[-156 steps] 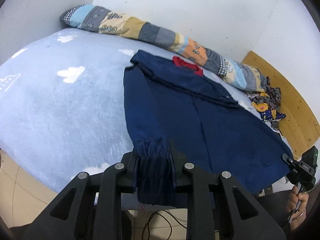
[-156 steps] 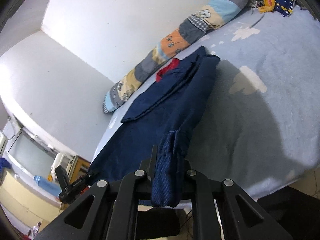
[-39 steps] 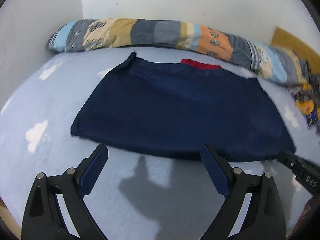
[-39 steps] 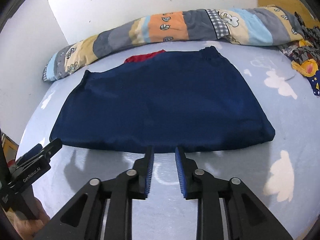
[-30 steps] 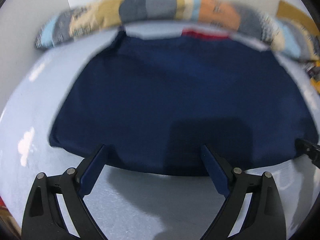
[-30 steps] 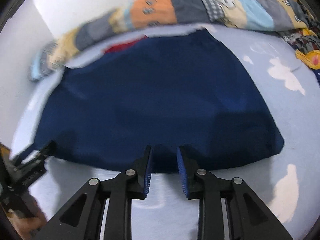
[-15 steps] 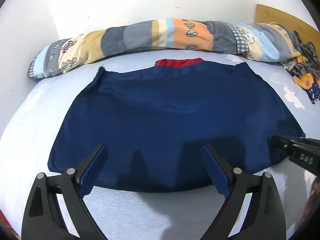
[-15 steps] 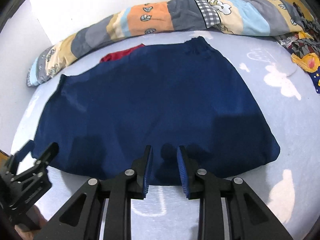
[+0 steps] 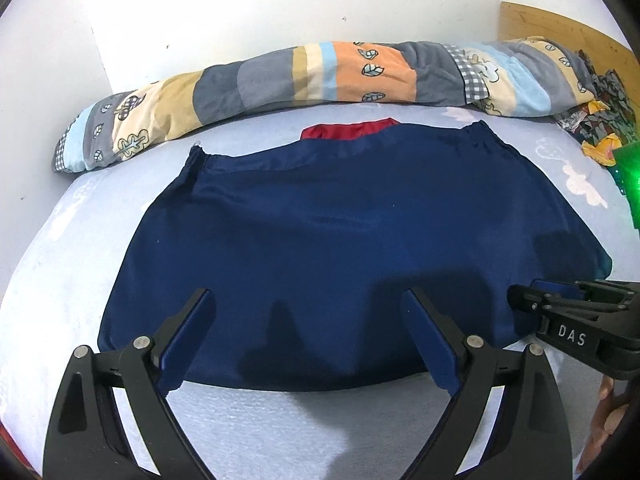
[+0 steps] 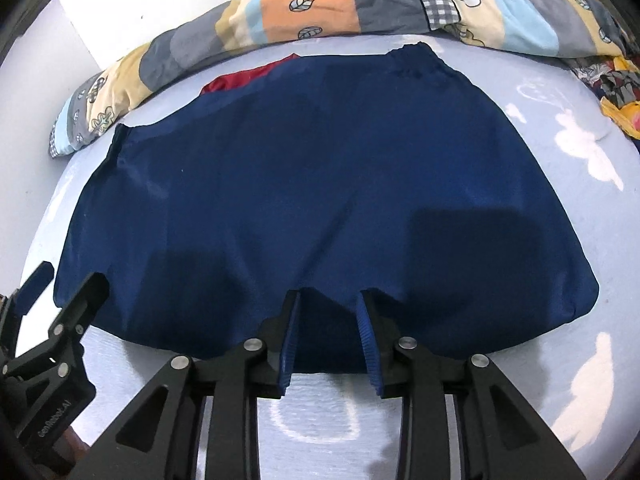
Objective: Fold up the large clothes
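A navy blue garment (image 9: pixel 352 240) lies folded flat on the pale blue bed, with a red lining (image 9: pixel 348 130) showing at its far edge. It also fills the right wrist view (image 10: pixel 312 200). My left gripper (image 9: pixel 308 320) is wide open and empty, hovering over the garment's near edge. My right gripper (image 10: pixel 330 312) is partly open and empty, its tips over the near edge at the middle. The right gripper's tip (image 9: pixel 560 304) shows at the garment's right corner, and the left gripper (image 10: pixel 52 320) shows by the left corner.
A long patchwork bolster (image 9: pixel 320 76) lies along the white wall behind the garment. A heap of patterned cloth (image 9: pixel 600 120) sits at the far right by a wooden headboard (image 9: pixel 560 24). The bed sheet (image 10: pixel 580 380) has white cloud prints.
Both grippers let go of the garment's cuffs after the fold, then moved closer over the near edge. The right gripper has opened a little wider.
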`<state>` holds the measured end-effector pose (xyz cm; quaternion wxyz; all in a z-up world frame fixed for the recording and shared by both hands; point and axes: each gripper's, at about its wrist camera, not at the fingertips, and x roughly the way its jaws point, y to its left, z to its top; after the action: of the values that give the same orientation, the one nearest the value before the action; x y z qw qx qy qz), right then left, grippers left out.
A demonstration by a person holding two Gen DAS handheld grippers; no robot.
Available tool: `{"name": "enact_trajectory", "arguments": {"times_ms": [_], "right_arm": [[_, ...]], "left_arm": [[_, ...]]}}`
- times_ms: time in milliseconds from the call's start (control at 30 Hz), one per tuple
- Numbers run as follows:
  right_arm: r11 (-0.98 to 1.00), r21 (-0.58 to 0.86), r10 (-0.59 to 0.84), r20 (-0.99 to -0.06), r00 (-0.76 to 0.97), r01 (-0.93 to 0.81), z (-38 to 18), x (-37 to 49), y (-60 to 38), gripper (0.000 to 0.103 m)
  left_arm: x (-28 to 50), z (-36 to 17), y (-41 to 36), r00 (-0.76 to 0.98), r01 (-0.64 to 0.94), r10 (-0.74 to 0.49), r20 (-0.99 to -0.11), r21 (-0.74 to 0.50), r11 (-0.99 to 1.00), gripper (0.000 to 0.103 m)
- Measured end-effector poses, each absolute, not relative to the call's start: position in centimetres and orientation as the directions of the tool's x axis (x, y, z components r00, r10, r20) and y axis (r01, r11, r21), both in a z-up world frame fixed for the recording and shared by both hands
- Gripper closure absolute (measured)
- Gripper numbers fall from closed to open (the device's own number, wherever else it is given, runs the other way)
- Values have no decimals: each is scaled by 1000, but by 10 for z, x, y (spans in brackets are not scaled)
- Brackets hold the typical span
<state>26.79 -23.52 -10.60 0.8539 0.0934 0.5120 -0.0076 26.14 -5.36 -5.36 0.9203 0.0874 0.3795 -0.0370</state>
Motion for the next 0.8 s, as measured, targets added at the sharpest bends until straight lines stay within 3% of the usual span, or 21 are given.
{"name": "enact_trajectory", "arguments": {"times_ms": [800], "right_arm": [[978, 189, 117, -857, 502, 93, -95, 266, -236, 71]], "left_arm": [[260, -51, -61, 724, 149, 7, -690, 166, 975, 8]]}}
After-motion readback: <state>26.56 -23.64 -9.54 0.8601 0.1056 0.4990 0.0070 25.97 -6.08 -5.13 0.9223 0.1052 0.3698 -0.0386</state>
